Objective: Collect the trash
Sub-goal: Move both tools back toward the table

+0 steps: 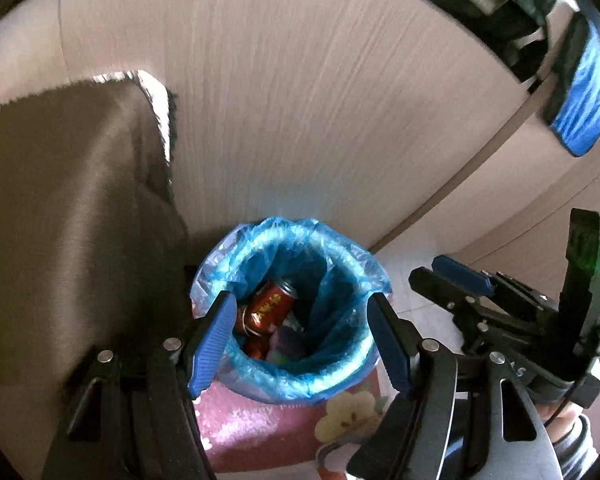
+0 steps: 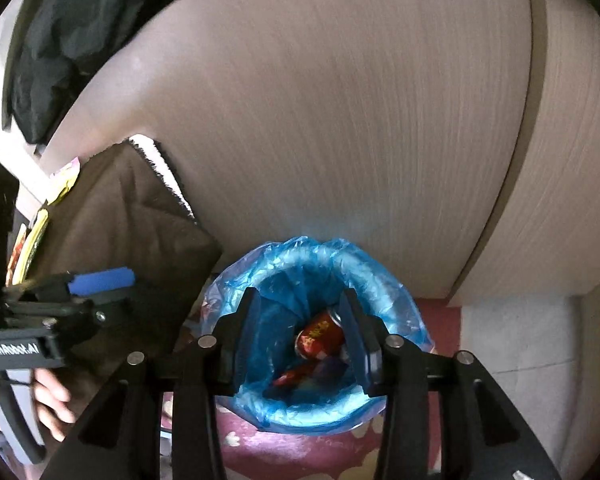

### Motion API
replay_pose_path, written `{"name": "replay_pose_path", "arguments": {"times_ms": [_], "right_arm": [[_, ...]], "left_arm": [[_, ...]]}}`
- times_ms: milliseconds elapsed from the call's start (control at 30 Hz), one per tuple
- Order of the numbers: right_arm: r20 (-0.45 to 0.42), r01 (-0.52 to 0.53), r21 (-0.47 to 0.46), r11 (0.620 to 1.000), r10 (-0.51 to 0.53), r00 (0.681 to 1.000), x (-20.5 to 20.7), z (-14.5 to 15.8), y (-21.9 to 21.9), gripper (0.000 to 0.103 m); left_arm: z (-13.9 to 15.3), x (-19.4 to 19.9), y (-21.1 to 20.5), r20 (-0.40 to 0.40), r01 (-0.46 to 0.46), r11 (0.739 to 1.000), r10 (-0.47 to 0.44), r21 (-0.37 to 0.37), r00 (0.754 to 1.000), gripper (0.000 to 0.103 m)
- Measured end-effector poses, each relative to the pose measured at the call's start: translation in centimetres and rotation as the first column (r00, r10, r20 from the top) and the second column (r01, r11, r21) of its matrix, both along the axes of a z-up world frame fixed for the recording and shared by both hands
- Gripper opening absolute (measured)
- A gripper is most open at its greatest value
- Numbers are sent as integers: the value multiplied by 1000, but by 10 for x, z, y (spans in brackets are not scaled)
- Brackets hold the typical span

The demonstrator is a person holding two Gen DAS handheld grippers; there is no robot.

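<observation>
Both tongs hang over the blue-lined trash bin (image 1: 296, 312), the left gripper (image 1: 302, 334) spread wide with nothing between its pads, the right gripper (image 2: 302, 340) likewise parted and empty, and the red can (image 2: 320, 338) lies down inside the bin beneath them.

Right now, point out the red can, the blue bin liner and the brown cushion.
red can (image 1: 271, 306), left wrist view, on its printed side.
blue bin liner (image 2: 374, 276), right wrist view, on its folded rim.
brown cushion (image 1: 68, 208), left wrist view, on its face.
</observation>
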State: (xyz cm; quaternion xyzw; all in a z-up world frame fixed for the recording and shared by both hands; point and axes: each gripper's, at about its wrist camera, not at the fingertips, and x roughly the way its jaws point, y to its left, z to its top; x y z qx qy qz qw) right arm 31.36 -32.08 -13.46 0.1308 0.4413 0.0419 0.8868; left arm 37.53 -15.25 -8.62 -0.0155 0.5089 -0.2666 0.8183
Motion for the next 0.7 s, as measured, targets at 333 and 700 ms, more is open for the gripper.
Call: {"name": "replay_pose_path", "arguments": {"times_ms": [333,700], "right_arm": [[164,-123,-109,986,140,976,-24,80,62,39],[189,-385,46,922,370,910,11,113,196,39]], "left_arm": [[100,-39,103,228,-75,995,89,-70,970,68],[105,-56,301,286,-422,906,413,-33,865,68]]}}
